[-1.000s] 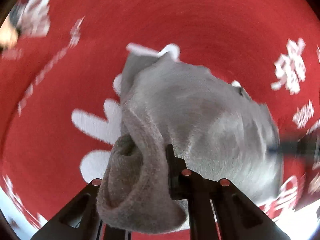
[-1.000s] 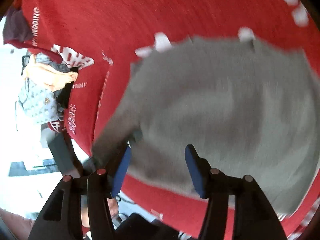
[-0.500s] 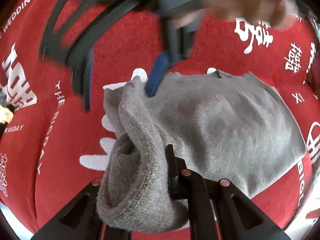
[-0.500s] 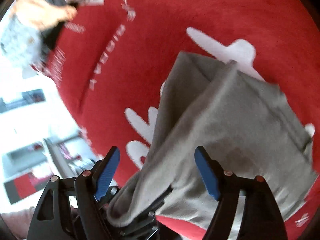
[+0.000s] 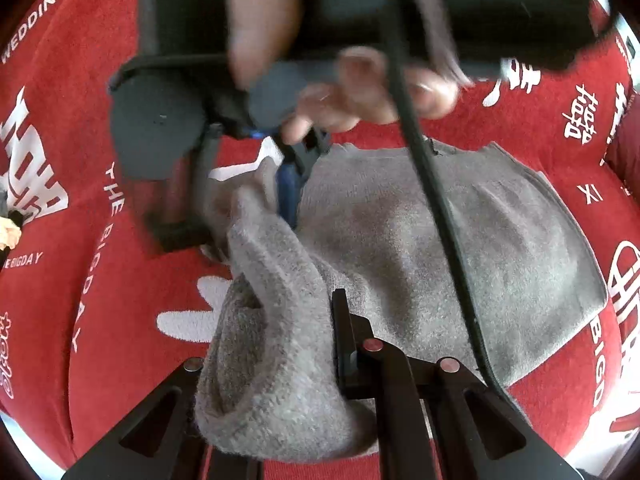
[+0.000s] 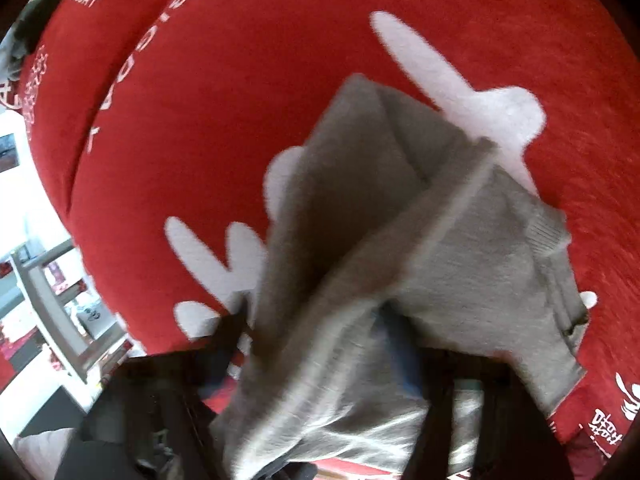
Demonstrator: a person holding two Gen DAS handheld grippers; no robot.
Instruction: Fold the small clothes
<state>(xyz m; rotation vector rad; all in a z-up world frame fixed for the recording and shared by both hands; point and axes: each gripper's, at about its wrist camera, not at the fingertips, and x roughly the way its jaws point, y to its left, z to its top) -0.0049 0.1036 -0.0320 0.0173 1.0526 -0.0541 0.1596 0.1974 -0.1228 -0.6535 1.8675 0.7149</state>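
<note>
- In the left wrist view, white lettering is showing at the far left of the red printed blanket (image 5: 132, 32) that is covering the whole surface, and the grey garment (image 5: 460, 248) is lying across its middle and right.
- The left gripper (image 5: 276, 364) is sitting at the bottom of that view with its fingers closed tightly on a bunched fold of the garment's near-left corner; the cloth is bulging up between and over the left finger, hiding most of it.
- Only this view is showing the right gripper (image 5: 244, 200) from outside: it is reaching down to the garment's far-left corner, its fingers either side of a raised ridge of cloth, one blue pad (image 5: 287, 192) touching it. Motion blur is keeping me from telling whether they have closed on it.
- The person's hand (image 5: 352, 92) is gripping the right gripper's body above, and a black cable (image 5: 436, 208) is running diagonally over the garment.
- In the right wrist view, a pale, bright room is showing at the left edge beyond the blanket.
- This view alone is showing the garment's folded layers and stitched hem, heaped over the gripper's own fingers and hiding them, so how wide they are standing cannot be told here either.
</note>
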